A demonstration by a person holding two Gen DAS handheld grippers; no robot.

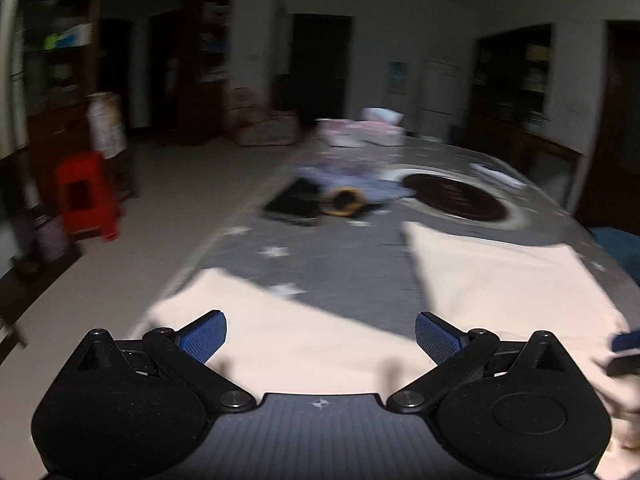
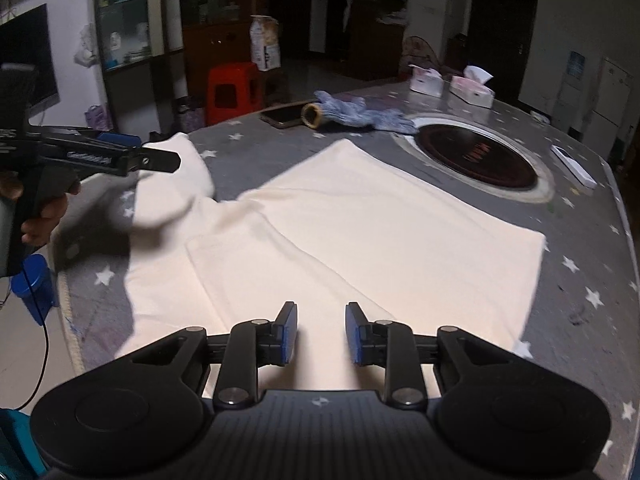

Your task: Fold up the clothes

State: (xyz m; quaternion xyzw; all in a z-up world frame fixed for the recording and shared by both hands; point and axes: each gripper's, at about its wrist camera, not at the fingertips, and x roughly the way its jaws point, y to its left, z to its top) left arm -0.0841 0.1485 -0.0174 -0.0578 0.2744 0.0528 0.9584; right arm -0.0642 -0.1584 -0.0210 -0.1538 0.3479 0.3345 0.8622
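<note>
A cream garment (image 2: pixel 360 220) lies spread flat on the grey star-print tablecloth (image 2: pixel 580 264), with one sleeve (image 2: pixel 176 184) stretched toward the left edge. My right gripper (image 2: pixel 322 332) is open over the garment's near edge, with nothing between its blue pads. A hand holds my left gripper (image 2: pixel 156 156) above that sleeve, seen side-on. In the blurred left wrist view, the left gripper (image 1: pixel 320 336) is open wide above the cream garment (image 1: pixel 500 280) and holds nothing. A part of the right gripper (image 1: pixel 624 348) shows at the frame's right edge.
Behind the garment are a dark round inset (image 2: pixel 476 156) in the table, a blue cloth (image 2: pixel 360 114), a tape roll (image 2: pixel 314 116), a phone (image 2: pixel 284 116), two tissue boxes (image 2: pixel 472 90) and a white box (image 2: pixel 572 166). A red stool (image 2: pixel 234 88) stands on the floor.
</note>
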